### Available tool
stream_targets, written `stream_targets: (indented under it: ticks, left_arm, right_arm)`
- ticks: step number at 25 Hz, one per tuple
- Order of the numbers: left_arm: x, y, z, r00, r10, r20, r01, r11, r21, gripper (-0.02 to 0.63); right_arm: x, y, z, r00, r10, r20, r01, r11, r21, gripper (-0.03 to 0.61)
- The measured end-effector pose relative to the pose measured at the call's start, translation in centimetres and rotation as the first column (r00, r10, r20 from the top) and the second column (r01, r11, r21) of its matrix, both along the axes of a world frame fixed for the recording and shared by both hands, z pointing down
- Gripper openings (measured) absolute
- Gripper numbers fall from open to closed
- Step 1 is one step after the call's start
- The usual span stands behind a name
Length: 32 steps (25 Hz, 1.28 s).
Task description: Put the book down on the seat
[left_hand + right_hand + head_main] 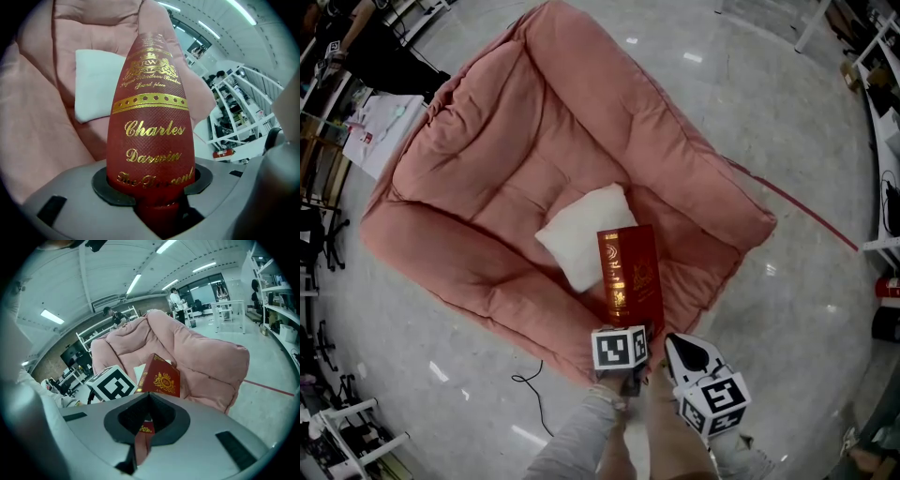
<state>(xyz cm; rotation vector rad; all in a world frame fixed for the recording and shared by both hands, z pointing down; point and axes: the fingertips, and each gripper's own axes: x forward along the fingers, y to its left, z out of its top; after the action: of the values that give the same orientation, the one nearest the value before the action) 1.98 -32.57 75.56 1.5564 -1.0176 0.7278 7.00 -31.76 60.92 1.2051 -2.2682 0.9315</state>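
A dark red book with gold print hangs over the front of a big pink cushioned seat, just right of a white pillow. My left gripper is shut on the book's lower end. In the left gripper view the book's spine fills the gap between the jaws of that gripper. My right gripper sits just right of the left one, at the book's lower right corner. In the right gripper view a thin red, gold-printed edge is pinched in the narrow slit of that gripper, and the book's cover stands beyond.
The seat rests on a glossy grey floor. A black cable lies near its front edge and a red line runs off to the right. A person and a white table are at the far left, and shelves line the right.
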Motion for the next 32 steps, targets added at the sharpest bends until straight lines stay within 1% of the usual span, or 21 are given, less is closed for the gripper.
stream_targets:
  ticks: [6, 11, 15, 17, 24, 29, 32]
  left_arm:
    - [0.0, -0.5, 1.8, 1.000, 0.012, 0.012, -0.011, 0.998, -0.062, 0.258]
    - [0.7, -0.7, 3.2, 0.999, 0.047, 0.011, -0.045, 0.994, -0.104, 0.260]
    - [0.8, -1.3, 2.2, 1.000, 0.005, -0.020, -0.007, 0.996, -0.085, 0.280]
    - [0.6, -1.3, 1.4, 0.999, 0.000, -0.037, -0.003, 0.997, -0.079, 0.291]
    - [-0.3, 0.6, -1.0, 0.998, 0.036, -0.054, -0.039, 0.997, -0.061, 0.293]
    - [-1.1, 2.7, -2.7, 0.995, 0.089, -0.043, -0.090, 0.995, -0.036, 0.293]
    - [-1.5, 3.6, -3.9, 0.996, 0.080, -0.047, -0.081, 0.997, -0.017, 0.293]
  right_arm:
    - [0.2, -0.2, 0.5, 1.000, 0.020, 0.003, -0.020, 1.000, -0.014, 0.005]
    - [0.6, -0.2, 0.8, 1.000, 0.028, 0.004, -0.028, 1.000, -0.015, 0.005]
    - [0.4, 0.1, 0.4, 1.000, 0.024, 0.010, -0.024, 1.000, -0.015, 0.005]
    - [-0.1, 0.3, -0.2, 1.000, 0.021, 0.013, -0.021, 1.000, -0.011, 0.005]
    - [-1.8, 1.7, -1.7, 1.000, 0.011, 0.021, -0.011, 1.000, 0.023, 0.006]
    - [-1.8, 3.1, -2.2, 1.000, 0.001, 0.005, -0.001, 0.999, 0.041, 0.005]
    - [-1.4, 3.7, -2.5, 1.000, 0.005, -0.002, -0.005, 0.999, 0.054, 0.005]
